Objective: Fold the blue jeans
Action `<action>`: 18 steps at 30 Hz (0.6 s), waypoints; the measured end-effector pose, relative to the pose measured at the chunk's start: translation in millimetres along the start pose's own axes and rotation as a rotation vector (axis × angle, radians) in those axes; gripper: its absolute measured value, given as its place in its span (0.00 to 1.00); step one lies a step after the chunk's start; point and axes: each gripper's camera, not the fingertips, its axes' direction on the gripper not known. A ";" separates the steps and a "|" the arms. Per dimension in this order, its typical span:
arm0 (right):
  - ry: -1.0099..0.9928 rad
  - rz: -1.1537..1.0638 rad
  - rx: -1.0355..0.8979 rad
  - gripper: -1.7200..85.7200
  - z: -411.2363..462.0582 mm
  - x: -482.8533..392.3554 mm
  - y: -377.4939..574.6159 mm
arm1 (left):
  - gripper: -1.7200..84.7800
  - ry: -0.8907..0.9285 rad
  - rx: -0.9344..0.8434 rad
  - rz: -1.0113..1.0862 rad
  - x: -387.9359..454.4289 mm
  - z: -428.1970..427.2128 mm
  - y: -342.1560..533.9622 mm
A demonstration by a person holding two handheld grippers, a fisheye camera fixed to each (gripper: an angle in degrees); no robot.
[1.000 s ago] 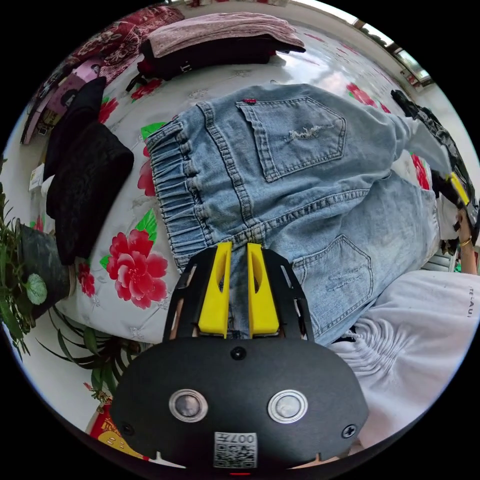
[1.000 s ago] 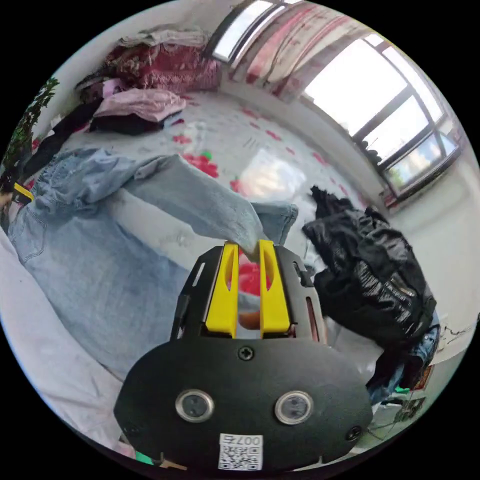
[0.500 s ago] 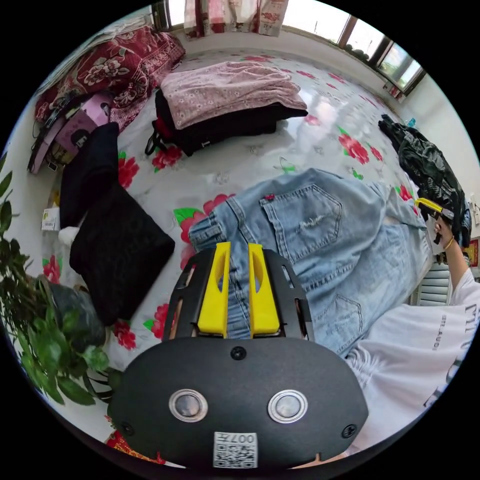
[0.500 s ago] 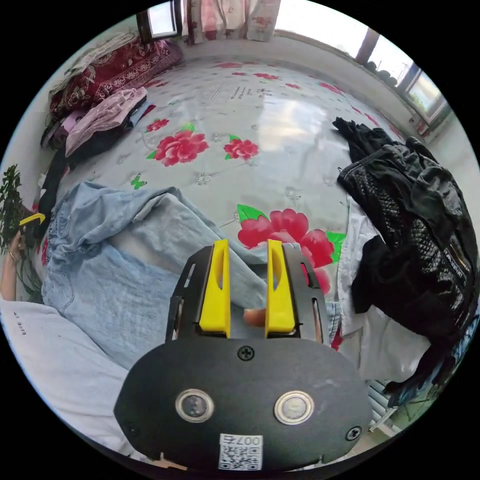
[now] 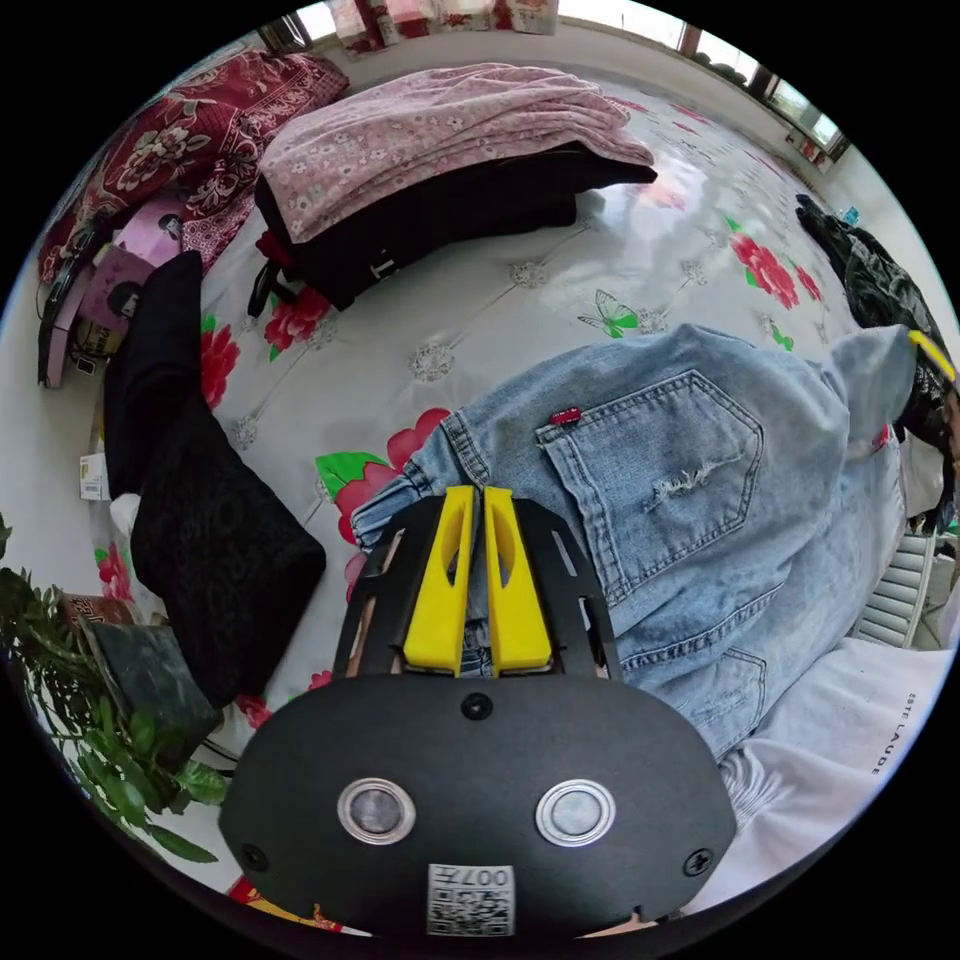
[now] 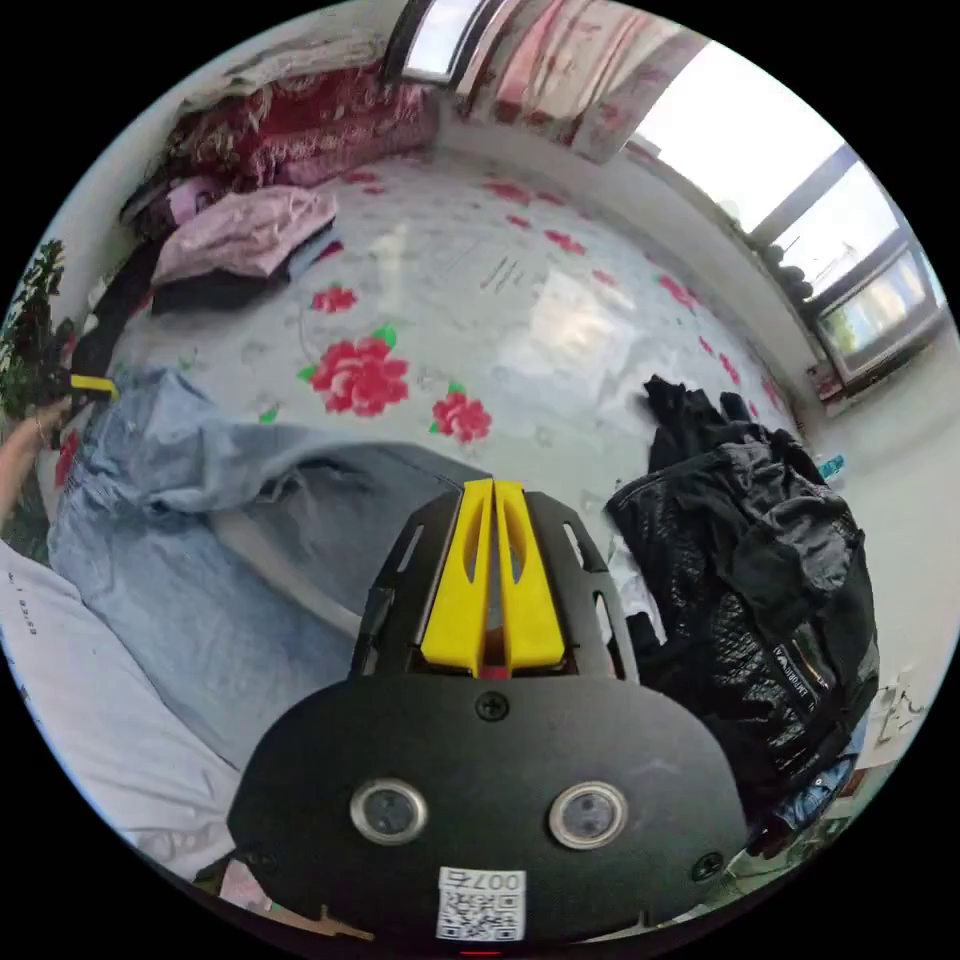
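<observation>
On the floral bed [image 5: 520, 300]: blue jeans [image 5: 700, 500], laid back-pockets up. We clamp the waistband in the left gripper [image 5: 468, 575]; right gripper [image 6: 493, 575] fingers closed, hold unclear. Step: spreading; next, fold leg over leg.

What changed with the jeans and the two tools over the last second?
The right tool opened partway through, letting go of the leg end, and is now shut again; whether it pinches denim cannot be told. The left tool stayed shut on the waistband of the blue jeans. The folded clothes and the black jacket lie as before.
</observation>
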 end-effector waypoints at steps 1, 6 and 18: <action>-0.006 0.004 0.169 0.02 -47.2 12.0 1.6 | 0.02 -0.014 0.014 0.000 1.3 -6.4 1.8; 0.109 -0.015 0.304 0.02 -112.0 23.1 30.5 | 0.01 -0.018 0.077 -0.009 4.9 -23.3 6.6; -0.021 0.333 -0.127 0.06 19.7 64.0 125.1 | 0.02 -0.033 -0.016 -0.034 -0.7 5.2 -22.8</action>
